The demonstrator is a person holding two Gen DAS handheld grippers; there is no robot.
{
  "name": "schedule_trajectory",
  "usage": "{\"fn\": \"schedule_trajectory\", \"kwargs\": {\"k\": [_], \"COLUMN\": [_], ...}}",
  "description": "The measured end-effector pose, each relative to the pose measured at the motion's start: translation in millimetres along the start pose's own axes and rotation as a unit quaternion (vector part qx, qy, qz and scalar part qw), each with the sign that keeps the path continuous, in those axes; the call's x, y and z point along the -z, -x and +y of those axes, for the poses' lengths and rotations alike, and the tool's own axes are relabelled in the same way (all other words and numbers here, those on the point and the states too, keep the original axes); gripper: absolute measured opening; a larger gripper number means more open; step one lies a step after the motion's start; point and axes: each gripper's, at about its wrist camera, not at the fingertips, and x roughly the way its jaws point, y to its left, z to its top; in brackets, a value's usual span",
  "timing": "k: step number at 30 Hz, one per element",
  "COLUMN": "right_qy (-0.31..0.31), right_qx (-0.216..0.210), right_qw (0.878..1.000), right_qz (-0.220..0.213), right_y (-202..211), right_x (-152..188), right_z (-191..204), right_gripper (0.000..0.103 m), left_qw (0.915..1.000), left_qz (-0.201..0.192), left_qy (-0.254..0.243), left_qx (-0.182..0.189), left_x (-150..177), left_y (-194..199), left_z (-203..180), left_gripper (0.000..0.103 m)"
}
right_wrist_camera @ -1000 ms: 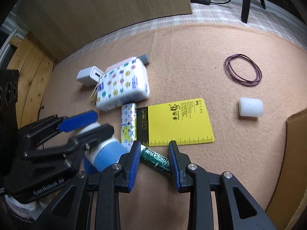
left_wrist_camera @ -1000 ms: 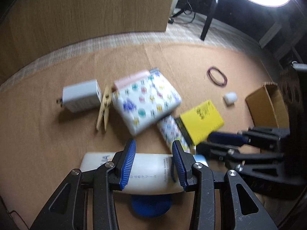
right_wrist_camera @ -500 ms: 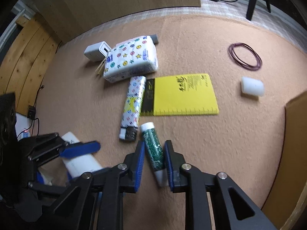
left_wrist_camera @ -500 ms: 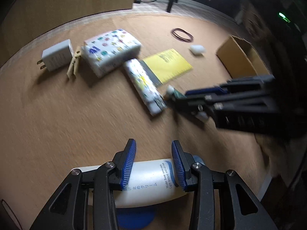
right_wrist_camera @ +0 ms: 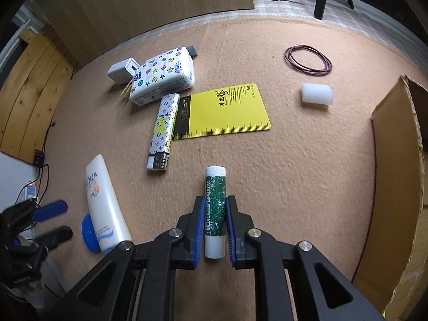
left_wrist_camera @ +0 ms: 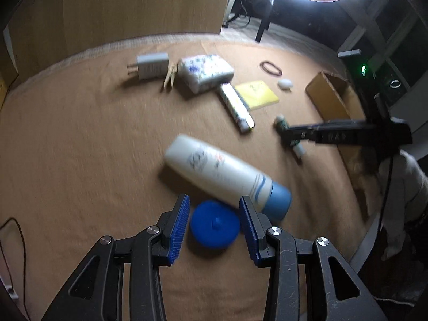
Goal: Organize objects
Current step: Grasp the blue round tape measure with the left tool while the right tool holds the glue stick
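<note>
Green-labelled white lip-balm tube (right_wrist_camera: 214,211) — lengthwise, cap toward 12 o'clock — pinched between blue pads; white blue-capped sunscreen bottle (right_wrist_camera: 103,203) lying at 9 o'clock.

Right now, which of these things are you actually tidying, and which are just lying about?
In hand:
- lip balm stick, clamped in the right gripper
- cardboard box, probably where it goes

Lying about for now:
- sunscreen bottle, near the open left gripper
- blue lid
- lighter
- yellow card
- tissue pack
- rubber bands

1 sunscreen bottle (right_wrist_camera: 104,203), 1 lip balm (right_wrist_camera: 214,211), 1 lighter (right_wrist_camera: 163,131), 1 yellow card (right_wrist_camera: 227,112), 1 tissue pack (right_wrist_camera: 163,76), 1 charger (right_wrist_camera: 121,71), 1 box (right_wrist_camera: 398,176)
</note>
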Motion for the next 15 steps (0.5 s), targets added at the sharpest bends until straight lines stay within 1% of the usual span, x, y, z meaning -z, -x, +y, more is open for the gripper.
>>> {"fn": "schedule_trajectory", "kwargs": {"k": [2,8,9,15], "right_qy": [-0.001,-0.013,-0.013,-0.023], "right_qx": [0.0,-0.002,0.0,-0.001], "right_qw": [1.0,1.0,1.0,1.0], "right_qz": [-0.002,-0.005,-0.006,-0.009], "right_y": [1,0,1,5], "right_x": [4,7,9,21], "right_z": [-2,3,1,-6], "right_gripper": [0.014,0.014,0.014,0.014], "left_qw": [1.0,0.9999,0.9998,0.999], "left_qz": [0.003,-0.004,-0.011,-0.011], "left_qy": [-0.004,-0.012,-0.013,-0.025], "left_qx": [-0.003,0.006,0.009,0.035], "left_x": [1,-13,-16,-32], "left_y": [-6,-30,-32,-47], "left_z": [-2,-17,-20,-38], "left_gripper": [0.041,0.041,0.041,0.041]}}
